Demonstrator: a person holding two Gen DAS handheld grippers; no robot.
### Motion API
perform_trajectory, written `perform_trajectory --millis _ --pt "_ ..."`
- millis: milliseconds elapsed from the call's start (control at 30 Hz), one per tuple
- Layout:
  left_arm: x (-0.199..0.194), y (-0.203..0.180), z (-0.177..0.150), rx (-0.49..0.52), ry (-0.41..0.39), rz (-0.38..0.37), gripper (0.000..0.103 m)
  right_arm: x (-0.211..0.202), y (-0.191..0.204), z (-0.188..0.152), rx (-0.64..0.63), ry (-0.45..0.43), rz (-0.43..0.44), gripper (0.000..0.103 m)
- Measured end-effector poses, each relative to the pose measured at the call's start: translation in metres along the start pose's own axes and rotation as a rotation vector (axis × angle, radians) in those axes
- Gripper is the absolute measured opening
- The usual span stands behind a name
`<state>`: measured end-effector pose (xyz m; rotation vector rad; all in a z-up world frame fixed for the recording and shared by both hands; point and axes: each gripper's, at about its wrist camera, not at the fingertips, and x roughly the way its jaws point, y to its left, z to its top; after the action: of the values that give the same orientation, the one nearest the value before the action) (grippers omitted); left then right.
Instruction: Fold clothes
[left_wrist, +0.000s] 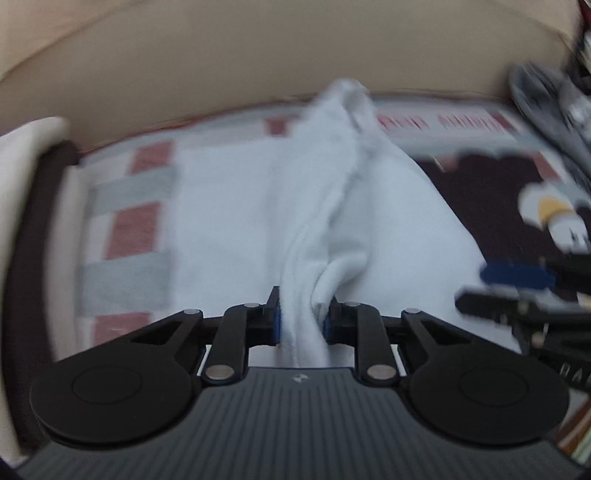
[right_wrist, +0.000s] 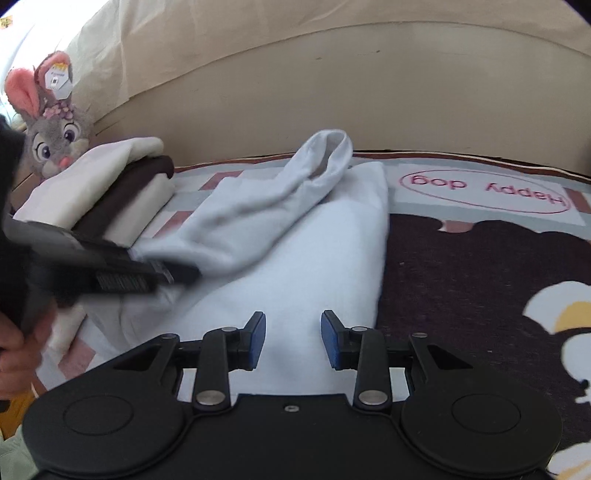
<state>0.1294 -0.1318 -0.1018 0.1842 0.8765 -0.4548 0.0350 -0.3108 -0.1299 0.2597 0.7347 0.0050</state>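
The white garment (right_wrist: 295, 240) lies part-folded on the patterned mat (right_wrist: 461, 258); it looks soft, light and floppy. The left gripper (left_wrist: 301, 319) pinches a bunched edge; the right gripper (right_wrist: 293, 341) hovers open above its near end.

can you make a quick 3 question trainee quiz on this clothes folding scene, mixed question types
1. True or false: the left gripper has its fingers closed on a fold of the white garment.
2. Multiple choice: what lies between the fingers of the right gripper? A) a pinched sleeve B) flat white cloth, not pinched C) the plush rabbit
3. Short answer: what sits just in front of the plush rabbit in the right wrist view?

Key:
1. True
2. B
3. A stack of folded clothes, cream and dark brown.
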Motion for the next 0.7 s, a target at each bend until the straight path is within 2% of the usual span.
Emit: perform_trajectory --millis 133,233,300,367,400,467,533,600,633,667,700 --pt "-0.016 0.032 -0.008 -0.168 -0.039 -0.024 0.018 0.003 0.001 -0.013 -0.035 0.0 -0.021 0.039" --pt "-0.001 0.053 -0.018 -0.27 0.033 -0.025 0.019 0.005 -0.005 -0.022 -0.003 0.011 -0.013 0.039" --pt "0.009 0.073 -0.026 -0.39 0.068 -0.078 0.02 0.006 -0.007 -0.026 0.012 0.014 -0.012 0.039" --pt "0.009 0.081 -0.03 -0.424 0.05 -0.124 0.024 0.007 -0.006 -0.028 -0.003 0.01 -0.014 0.039" --pt "0.007 0.081 -0.03 -0.415 0.039 -0.138 0.025 0.008 -0.006 -0.028 -0.01 0.011 -0.017 0.039" --pt "0.004 0.078 -0.028 -0.392 0.028 -0.164 0.037 0.008 -0.005 -0.028 -0.012 0.009 -0.017 0.039" --pt "0.003 0.07 -0.026 -0.357 0.029 -0.174 0.045 0.009 -0.006 -0.03 -0.006 0.004 -0.015 0.04" --pt "0.003 0.059 -0.024 -0.306 0.028 -0.167 0.049 0.01 -0.007 -0.032 -0.013 -0.001 -0.011 0.04" --pt "0.002 0.053 -0.023 -0.281 0.028 -0.164 0.057 0.01 -0.007 -0.032 -0.014 -0.003 -0.01 0.04" --pt "0.004 0.047 -0.023 -0.246 0.035 -0.139 0.063 0.01 -0.006 -0.033 -0.016 -0.005 -0.009 0.04" --pt "0.009 0.041 -0.022 -0.213 0.047 -0.098 0.063 0.01 -0.006 -0.033 -0.014 -0.005 -0.01 0.04"
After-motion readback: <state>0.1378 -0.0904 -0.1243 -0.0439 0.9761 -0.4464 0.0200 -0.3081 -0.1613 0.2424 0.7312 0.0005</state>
